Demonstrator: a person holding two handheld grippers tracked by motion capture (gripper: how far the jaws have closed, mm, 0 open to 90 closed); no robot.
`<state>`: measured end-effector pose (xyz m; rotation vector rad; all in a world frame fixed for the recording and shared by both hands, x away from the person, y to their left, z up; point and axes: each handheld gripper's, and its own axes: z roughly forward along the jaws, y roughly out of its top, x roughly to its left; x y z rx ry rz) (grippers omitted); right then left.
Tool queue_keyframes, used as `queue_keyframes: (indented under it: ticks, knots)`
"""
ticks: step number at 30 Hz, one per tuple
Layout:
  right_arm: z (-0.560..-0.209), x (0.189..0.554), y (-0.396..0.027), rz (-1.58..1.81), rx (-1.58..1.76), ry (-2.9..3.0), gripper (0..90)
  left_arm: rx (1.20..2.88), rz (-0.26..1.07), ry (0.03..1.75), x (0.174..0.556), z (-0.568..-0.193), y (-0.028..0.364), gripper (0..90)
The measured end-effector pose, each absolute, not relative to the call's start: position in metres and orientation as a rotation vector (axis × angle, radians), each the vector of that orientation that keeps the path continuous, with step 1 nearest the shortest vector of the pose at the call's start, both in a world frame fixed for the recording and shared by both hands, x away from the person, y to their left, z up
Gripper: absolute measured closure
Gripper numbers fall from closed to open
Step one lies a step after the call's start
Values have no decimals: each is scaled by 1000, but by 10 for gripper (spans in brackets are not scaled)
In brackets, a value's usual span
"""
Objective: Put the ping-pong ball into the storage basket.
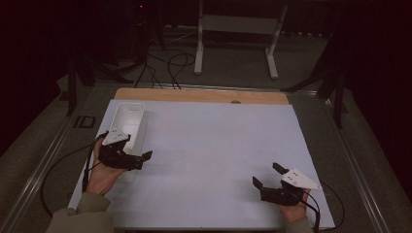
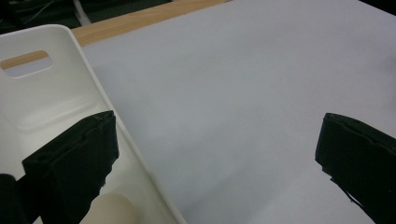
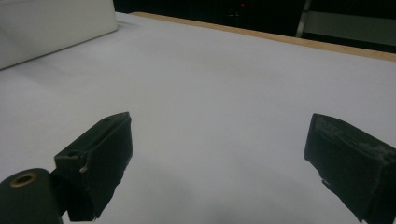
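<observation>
1. The right gripper (image 1: 268, 176) sits at the near right of the white table sheet (image 1: 214, 145), held in the person's right hand (image 1: 291, 209); its jaws stand wide apart over bare sheet, with nothing between them.
2. The left gripper (image 1: 141, 158) is at the near left, held in the left hand (image 1: 104, 177). Its jaws are spread wide and straddle the right wall of the white bin (image 1: 127, 115): in the left gripper view one jaw hangs inside the bin (image 2: 51, 93) and the other over the sheet outside it.
3. Low in that bin, just beside the inner jaw, lies a pale rounded object (image 2: 114, 210); what it is cannot be told.
4. The bin lies lengthwise along the sheet's left edge, with a handle slot (image 2: 27, 63) in its far end wall.
5. Beyond the sheet shows a strip of wooden tabletop (image 1: 194, 95), then a white metal stand (image 1: 238, 24) on the floor.
</observation>
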<state>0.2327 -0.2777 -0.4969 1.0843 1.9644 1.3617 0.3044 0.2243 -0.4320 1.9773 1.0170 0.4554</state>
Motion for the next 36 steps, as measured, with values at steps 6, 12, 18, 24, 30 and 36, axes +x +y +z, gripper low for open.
queue_keyframes:
  ticks: [6,12,18,24,30,36]
  knots:
    - [-497,233,-278,1361,1083,1965,74,1965,445,993,297,-436,223,1]
    - [-497,233,-278,1363,1083,1963,74,1939,451,958,290,-438,223,1]
    - [-496,233,-279,1366,1086,1958,74,1912,459,929,284,-446,224,1]
    - [-495,233,-279,1370,1080,1958,74,1881,467,905,277,-452,226,1]
    - [-494,234,-279,1378,1078,1952,74,1873,483,895,273,-457,226,1]
    - [-493,236,-280,1394,1071,1947,74,1838,512,885,265,-462,231,1]
